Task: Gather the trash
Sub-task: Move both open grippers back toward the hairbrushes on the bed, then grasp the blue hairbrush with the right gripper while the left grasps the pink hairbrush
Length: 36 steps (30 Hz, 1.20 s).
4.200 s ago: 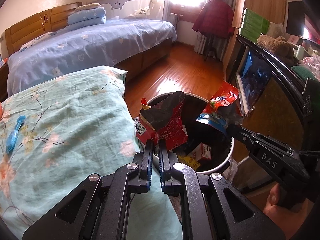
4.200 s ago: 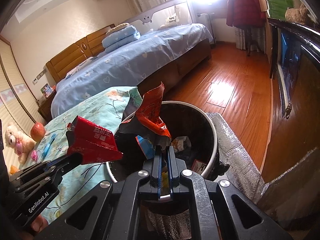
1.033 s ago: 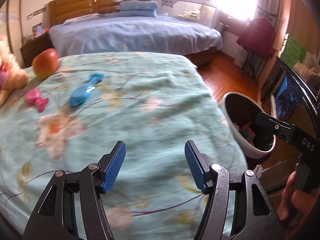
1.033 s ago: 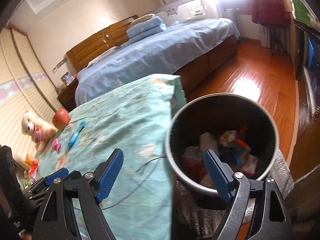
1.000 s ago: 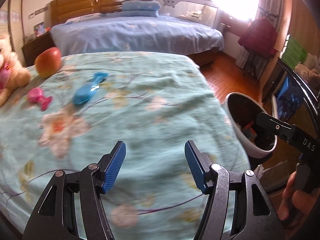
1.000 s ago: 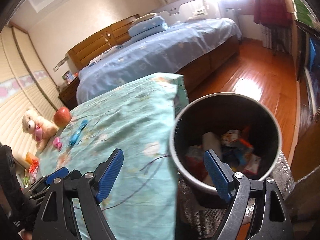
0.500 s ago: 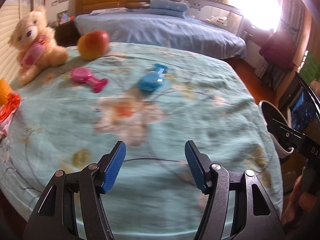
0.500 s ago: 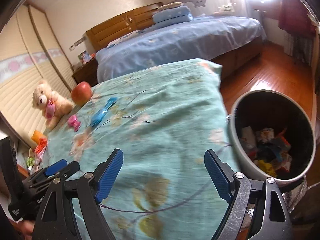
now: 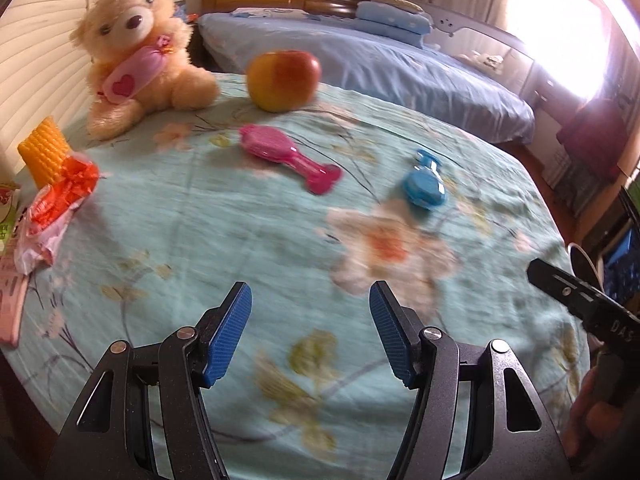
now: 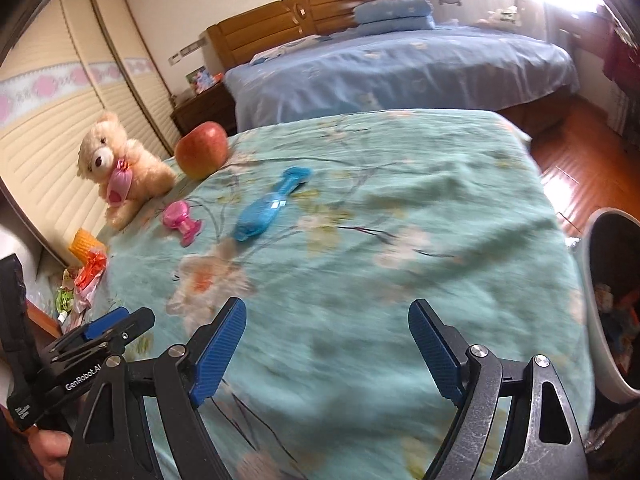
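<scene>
My left gripper (image 9: 310, 336) is open over the teal flowered bedspread (image 9: 248, 240), nothing between its blue pads. Crumpled orange and white wrappers (image 9: 56, 204) lie at the bed's left edge, well to the left of it, also seen in the right wrist view as wrappers (image 10: 86, 276). My right gripper (image 10: 328, 352) is open and empty above the same bedspread (image 10: 400, 208). The trash bin (image 10: 612, 304), dark inside with several wrappers in it, stands off the bed's right side.
On the bed are a teddy bear (image 9: 136, 44), an apple (image 9: 282, 80), a pink toy brush (image 9: 288, 158), a blue toy (image 9: 422, 182) and a yellow corn toy (image 9: 42, 152). A second bed with blue sheets (image 10: 400, 64) lies beyond. Wooden floor (image 10: 592, 152) is at right.
Both grippers have swung left from the bin across the bed. The bear, apple, toys and wrappers have come into view; the bin has slid to the right edge. Both stay open.
</scene>
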Available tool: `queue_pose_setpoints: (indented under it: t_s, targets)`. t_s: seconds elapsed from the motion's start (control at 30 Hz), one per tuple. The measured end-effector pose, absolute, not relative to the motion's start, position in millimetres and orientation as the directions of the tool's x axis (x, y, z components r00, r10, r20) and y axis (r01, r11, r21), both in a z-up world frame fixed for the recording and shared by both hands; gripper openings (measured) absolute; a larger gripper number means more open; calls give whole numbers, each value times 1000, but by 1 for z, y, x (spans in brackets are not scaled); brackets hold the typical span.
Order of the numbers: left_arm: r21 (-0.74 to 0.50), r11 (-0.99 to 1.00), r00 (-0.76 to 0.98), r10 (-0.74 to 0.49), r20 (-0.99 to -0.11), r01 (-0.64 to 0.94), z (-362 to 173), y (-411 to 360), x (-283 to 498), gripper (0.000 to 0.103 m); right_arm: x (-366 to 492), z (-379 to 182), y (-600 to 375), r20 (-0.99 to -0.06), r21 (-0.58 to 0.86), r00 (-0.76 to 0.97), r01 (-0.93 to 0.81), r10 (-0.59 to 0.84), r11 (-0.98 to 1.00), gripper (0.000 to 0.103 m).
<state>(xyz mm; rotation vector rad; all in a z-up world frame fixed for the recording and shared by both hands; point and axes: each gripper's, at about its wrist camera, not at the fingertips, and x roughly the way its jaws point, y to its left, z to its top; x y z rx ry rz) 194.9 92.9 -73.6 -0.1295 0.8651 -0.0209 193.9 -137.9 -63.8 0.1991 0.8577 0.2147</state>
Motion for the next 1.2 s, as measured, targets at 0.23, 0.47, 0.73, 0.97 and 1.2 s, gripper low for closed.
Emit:
queue_pose_setpoints:
  t_s: [0.23,0.47,0.73,0.97,1.2]
  targets:
    - [-132,990,646,-75,-760,-41,-70,114,235,65,226,-72,-106,-735,253,616,-139,283,958,84]
    - [-176,983,618,-110,-779,-46,-77,120,291,66,242,-79,-103,-743,260,608,-124,281,958,83]
    - [-86,995,613,-42,-789,-42,-89,109,324,41,256,-81,-105,-743,267,608,-117,281,957,76]
    - [-81,993,615,-118,-779,88,-84,113,290,15,277,-83,-78,-745,242,600,-164,292,956,68]
    - [-122,981,594,-189,-782,150,-83,109,247,14,284,-85,-57,-755,161,606,-200,252,966,36]
